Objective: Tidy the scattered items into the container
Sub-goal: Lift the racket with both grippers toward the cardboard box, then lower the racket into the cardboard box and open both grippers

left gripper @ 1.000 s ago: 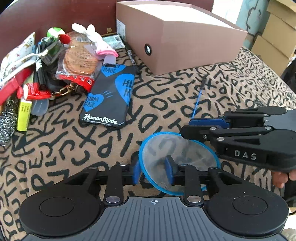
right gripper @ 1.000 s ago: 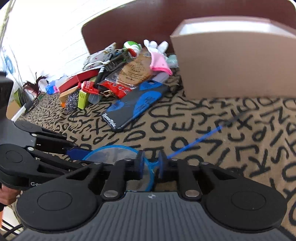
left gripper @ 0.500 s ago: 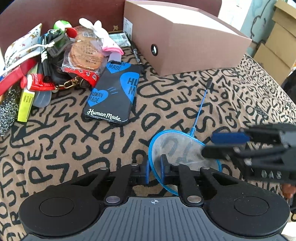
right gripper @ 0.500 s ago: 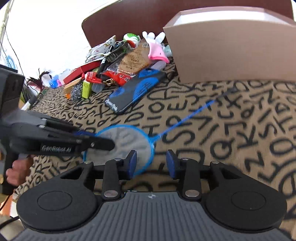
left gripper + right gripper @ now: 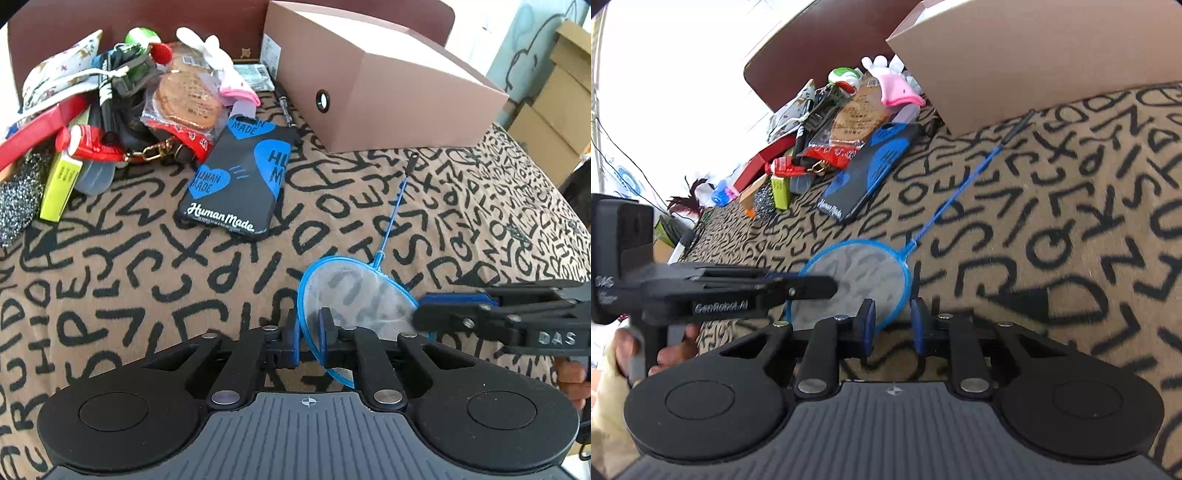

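Since a second ago the right tongs (image 5: 893, 317) have let go of the net's rim and pulled back a little; their jaws sprang wide, then have just been closing again. Now they stand apart with a gap, the hoop's near edge just ahead of the left pad and not pinched. The left tongs (image 5: 308, 334), loosely around the hoop a second ago, are now clenched on it.

Blue fish net (image 5: 354, 295): round hoop with pale mesh, lying on the lettered cloth (image 5: 147, 288), rim gripped at its near-left edge by the left tongs. In the left wrist view the right tongs come in from the right, tips over the hoop's right edge. The thin blue handle (image 5: 395, 210) runs away from the hoop toward the box, its dark tip lying just short of the box's front.

Pink-brown box (image 5: 388, 92): at the far side of the table, its open top hardly visible.

Left of the handle, well apart from the net: black phone case (image 5: 240, 184) with blue hearts. Beyond it a heap: wrapped biscuits (image 5: 184, 99), pink-and-white soft toy (image 5: 229, 77), red tube (image 5: 88, 144), yellow-green carton (image 5: 59, 184), steel scourer (image 5: 14, 199). A dark pen (image 5: 286, 110) lies beside the box's left wall.

Nothing lies between net and box along the cloth. The heap, case and box lie where they did before.
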`<state>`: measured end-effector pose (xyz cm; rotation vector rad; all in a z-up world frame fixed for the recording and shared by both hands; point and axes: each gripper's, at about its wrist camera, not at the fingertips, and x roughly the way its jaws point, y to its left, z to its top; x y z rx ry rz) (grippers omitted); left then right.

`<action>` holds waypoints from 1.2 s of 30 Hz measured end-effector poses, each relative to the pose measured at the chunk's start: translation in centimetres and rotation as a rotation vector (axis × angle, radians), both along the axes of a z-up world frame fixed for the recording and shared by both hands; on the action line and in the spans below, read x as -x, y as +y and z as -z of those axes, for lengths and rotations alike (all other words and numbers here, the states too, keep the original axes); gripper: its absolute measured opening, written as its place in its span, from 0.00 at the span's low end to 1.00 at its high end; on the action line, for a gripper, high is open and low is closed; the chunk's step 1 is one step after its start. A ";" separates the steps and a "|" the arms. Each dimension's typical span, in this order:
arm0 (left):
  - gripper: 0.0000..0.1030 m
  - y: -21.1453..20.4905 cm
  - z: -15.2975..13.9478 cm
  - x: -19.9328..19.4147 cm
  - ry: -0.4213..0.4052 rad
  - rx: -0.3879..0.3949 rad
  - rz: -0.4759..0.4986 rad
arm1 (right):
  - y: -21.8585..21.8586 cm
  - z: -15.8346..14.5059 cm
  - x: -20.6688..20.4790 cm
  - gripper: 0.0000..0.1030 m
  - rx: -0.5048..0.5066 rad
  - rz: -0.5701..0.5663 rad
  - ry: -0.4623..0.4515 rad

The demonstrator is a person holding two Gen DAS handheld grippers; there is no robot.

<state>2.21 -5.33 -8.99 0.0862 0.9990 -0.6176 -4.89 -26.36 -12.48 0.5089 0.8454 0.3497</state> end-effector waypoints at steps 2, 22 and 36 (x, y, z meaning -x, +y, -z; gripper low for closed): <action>0.04 0.3 0.1 -0.2 0.018 0.021 -0.010 | -0.2 0.3 0.3 0.23 -0.042 0.016 0.012; 0.03 2.3 -2.2 0.2 0.013 0.131 -0.062 | 0.6 -2.3 -0.4 0.09 -0.028 0.060 -0.121; 0.05 -2.8 -11.7 -1.7 -0.243 0.133 0.054 | -1.8 -9.2 -1.1 0.09 0.059 0.145 -0.325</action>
